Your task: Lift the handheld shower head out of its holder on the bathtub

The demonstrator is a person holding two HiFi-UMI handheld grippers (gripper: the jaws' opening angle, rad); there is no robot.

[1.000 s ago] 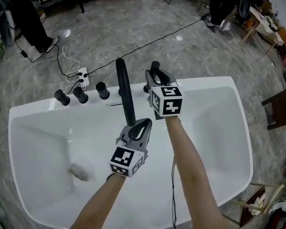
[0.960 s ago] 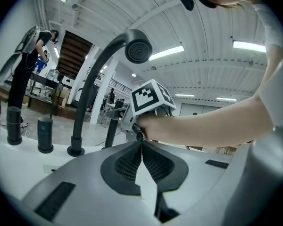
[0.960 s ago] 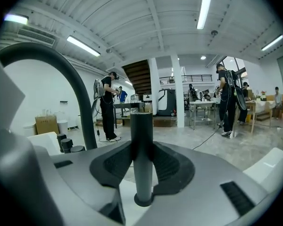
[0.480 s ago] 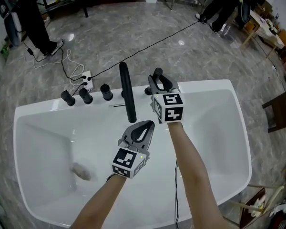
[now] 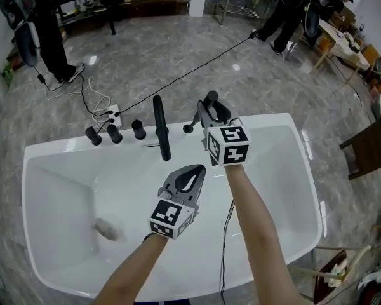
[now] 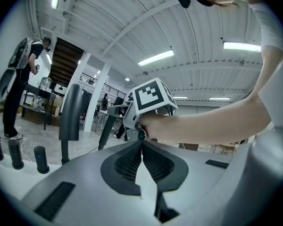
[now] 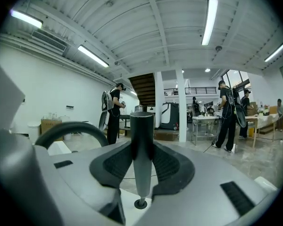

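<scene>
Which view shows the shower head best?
Right gripper view: the shower head stands upright, clamped between the right gripper's jaws. Head view shows only its top past that gripper; left gripper view, a slanted dark piece.

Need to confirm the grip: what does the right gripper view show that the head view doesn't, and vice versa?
Only the right gripper view: the pads of the right gripper pressed on the upright shower head. Only the head view: the left gripper over the white bathtub, and three black knobs. Both: the shower head and the black spout.
</scene>
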